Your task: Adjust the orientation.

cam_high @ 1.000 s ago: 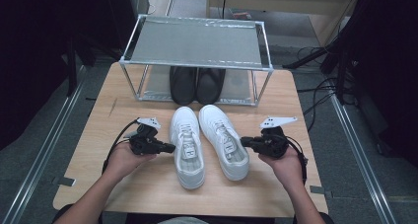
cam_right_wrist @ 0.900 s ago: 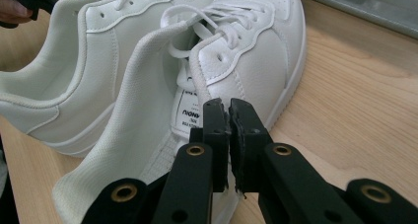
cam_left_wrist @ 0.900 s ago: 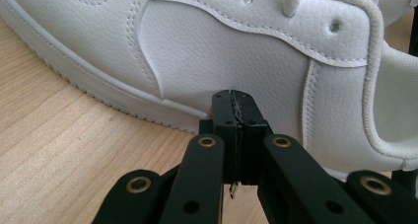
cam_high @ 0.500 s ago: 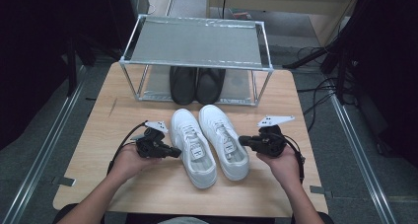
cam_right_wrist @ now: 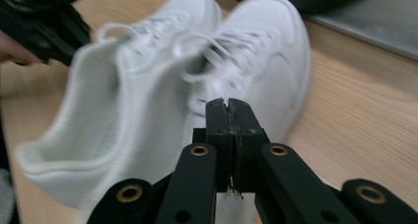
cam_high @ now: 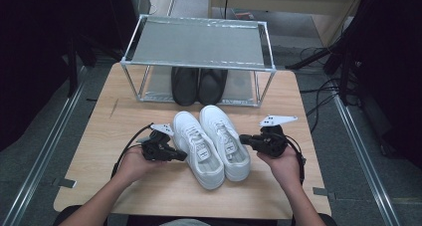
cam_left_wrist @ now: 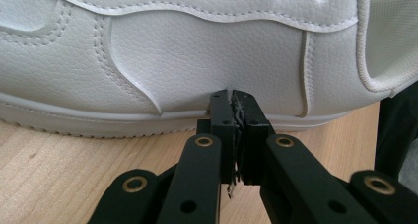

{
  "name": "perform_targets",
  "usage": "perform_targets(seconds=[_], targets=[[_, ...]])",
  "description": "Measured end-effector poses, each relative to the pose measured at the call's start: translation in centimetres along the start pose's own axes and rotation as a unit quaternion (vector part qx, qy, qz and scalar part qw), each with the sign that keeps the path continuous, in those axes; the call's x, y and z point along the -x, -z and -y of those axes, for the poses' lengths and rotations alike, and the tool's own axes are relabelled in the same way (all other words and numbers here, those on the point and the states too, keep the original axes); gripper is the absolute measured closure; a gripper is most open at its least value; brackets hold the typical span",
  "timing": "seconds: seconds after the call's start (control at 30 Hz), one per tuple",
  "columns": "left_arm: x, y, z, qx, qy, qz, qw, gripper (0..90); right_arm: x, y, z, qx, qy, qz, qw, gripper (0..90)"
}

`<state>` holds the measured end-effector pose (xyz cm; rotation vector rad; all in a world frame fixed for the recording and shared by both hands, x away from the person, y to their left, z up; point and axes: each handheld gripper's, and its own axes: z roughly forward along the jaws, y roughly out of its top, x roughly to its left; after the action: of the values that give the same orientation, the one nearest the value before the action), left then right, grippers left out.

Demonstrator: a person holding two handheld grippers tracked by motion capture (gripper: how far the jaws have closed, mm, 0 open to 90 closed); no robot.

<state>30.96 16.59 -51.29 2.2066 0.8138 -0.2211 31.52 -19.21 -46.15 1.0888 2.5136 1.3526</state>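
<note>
Pressing against white sneakers (cam_high: 213, 141): left tool (cam_left_wrist: 230, 98), right tool (cam_right_wrist: 227, 105) both pinched together, holding nothing.

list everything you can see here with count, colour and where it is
white sneakers: 2, white, side by side mid-table, between the two grippers
black shoes: 2, black, side by side on the lower level of the rack
rack: 1, metal frame with grey shelf, far end of the table
table: 1, light wood, under everything
cables: several, black, on the floor at the right
left gripper: 1, black, jaws shut, tips at the outer side of the left sneaker
right gripper: 1, black, jaws shut, tips by the right sneaker
hands: 2, each holding a gripper, near edge of the table
</note>
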Motion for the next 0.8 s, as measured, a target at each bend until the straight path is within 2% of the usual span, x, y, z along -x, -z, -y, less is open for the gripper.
perform_targets(seconds=[0.1,0.2,0.23,0.3,0.4,0.53,0.63,0.8], targets=[[0.0,-0.2,-0.1,0.0,0.005,0.01,0.9999,88.3,-1.5,-0.2,-0.4,0.004,0.018,-0.014,0.9997,89.3],[0.6,-0.7,-0.3,-0.003,-0.004,0.018,0.9998,87.4,-2.6,-0.8,-0.6,-0.004,0.035,-0.016,0.9992,89.2],[0.6,-0.7,-0.3,-0.003,-0.004,0.018,0.9998,86.6,-2.8,-1.0,-0.7,-0.006,0.039,-0.015,0.9991,89.2],[1.1,-1.0,-0.6,-0.01,-0.017,0.019,0.9996,85.3,-2.9,-1.2,-0.7,-0.011,0.042,-0.013,0.999,89.2],[0.8,-0.7,-0.6,-0.01,-0.007,0.024,0.9996,85.7,-2.9,-1.0,-0.7,-0.009,0.043,-0.012,0.999,89.2],[0.5,0.0,-0.5,0.002,-0.001,0.019,0.9998,84.3,-3.1,-0.9,-0.6,-0.01,0.044,-0.011,0.9989,89.3],[0.3,1.3,-0.4,0.023,0.003,0.013,0.9996,82.8,-3.3,-1.1,-0.5,-0.015,0.049,-0.011,0.9986,89.2],[0.0,2.1,-0.1,0.034,0.012,0.009,0.9993,81.0,-3.4,-1.5,-0.6,-0.022,0.054,-0.008,0.9982,89.3]])
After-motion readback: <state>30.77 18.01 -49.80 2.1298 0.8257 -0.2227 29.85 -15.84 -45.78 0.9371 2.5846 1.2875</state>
